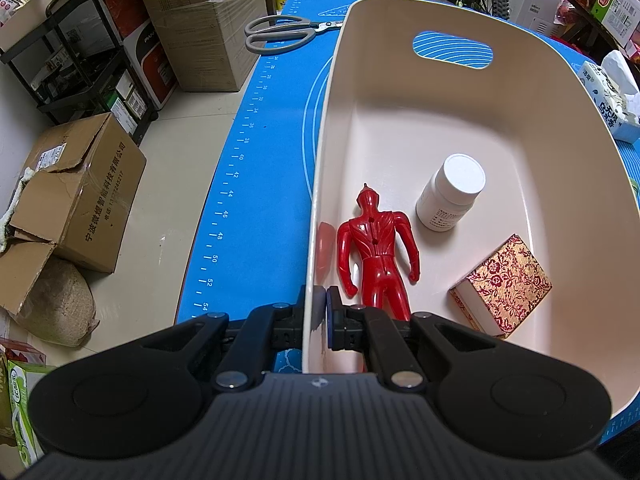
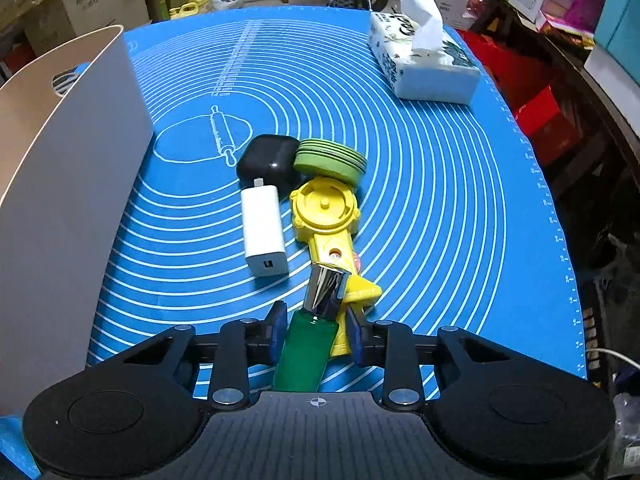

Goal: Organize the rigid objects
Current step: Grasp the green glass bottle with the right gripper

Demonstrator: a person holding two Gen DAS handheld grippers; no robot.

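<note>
A cream bin (image 1: 520, 92) filled the right of the left wrist view, holding a red toy figure (image 1: 376, 252), a white pill bottle (image 1: 450, 192) and a gold patterned box (image 1: 502, 286). The left gripper (image 1: 323, 316) was clamped on the bin's near wall. In the right wrist view, the right gripper (image 2: 316, 334) sat spread around a green bottle with a chrome cap (image 2: 310, 340), not yet squeezing it. A white charger (image 2: 264, 230), black case (image 2: 270, 162), green lid (image 2: 332, 160) and yellow toy (image 2: 326, 220) lay mid-frame on the blue mat (image 2: 440, 200); scissors (image 1: 280, 32) lay upper left. Roughly three stowed, six apparently remaining.
</note>
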